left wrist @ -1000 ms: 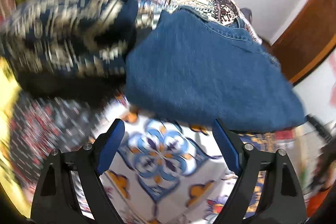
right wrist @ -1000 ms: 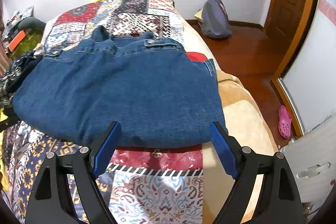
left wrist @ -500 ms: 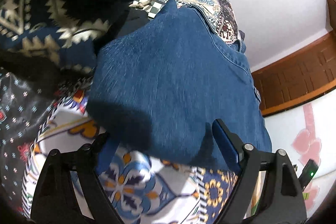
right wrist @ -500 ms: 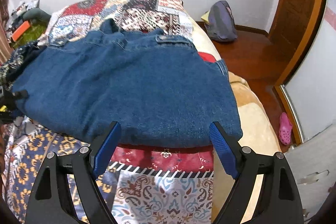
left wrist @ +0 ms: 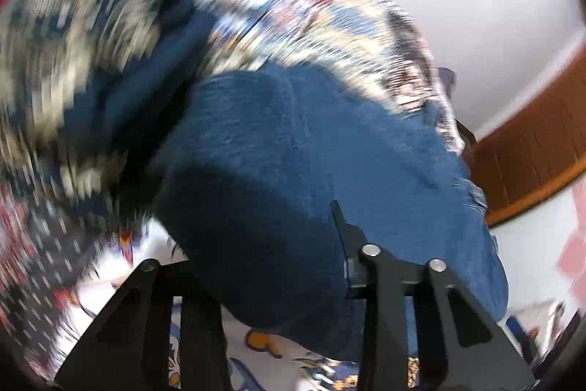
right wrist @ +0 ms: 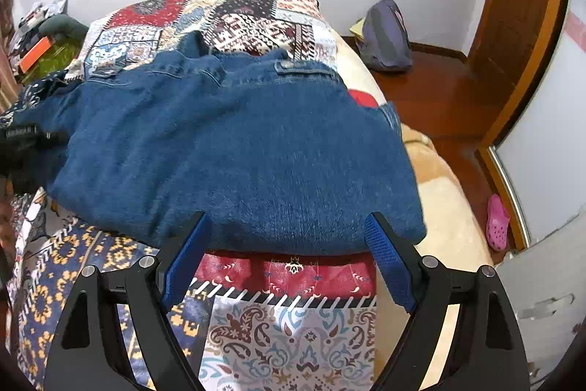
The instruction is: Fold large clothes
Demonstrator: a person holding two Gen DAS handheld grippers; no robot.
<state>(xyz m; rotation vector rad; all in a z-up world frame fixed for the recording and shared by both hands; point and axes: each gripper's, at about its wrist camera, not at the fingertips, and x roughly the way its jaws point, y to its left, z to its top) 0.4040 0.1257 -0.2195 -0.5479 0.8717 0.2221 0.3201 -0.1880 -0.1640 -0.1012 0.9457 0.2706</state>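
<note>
A large blue denim garment (right wrist: 234, 149) lies folded on the patchwork bedspread (right wrist: 293, 336). My right gripper (right wrist: 289, 262) is open, its blue pads (right wrist: 388, 262) just short of the garment's near fold, touching nothing. In the blurred left wrist view the denim garment (left wrist: 311, 171) bulges up between my left gripper's (left wrist: 263, 262) fingers and hides the tips; the jaws stand narrower than before, around the left end of the fold. The left gripper also shows at the garment's left edge in the right wrist view (right wrist: 25, 138).
A navy patterned garment (left wrist: 73, 54) is heaped left of the denim. A grey backpack (right wrist: 384, 39) sits on the wooden floor by the wall. A pink shoe (right wrist: 496, 222) lies near the door. The bed's right edge (right wrist: 454, 207) drops off close by.
My left gripper has pushed onto the denim's left end and its jaws have narrowed around the fold. My right gripper has edged closer to the near fold, still open.
</note>
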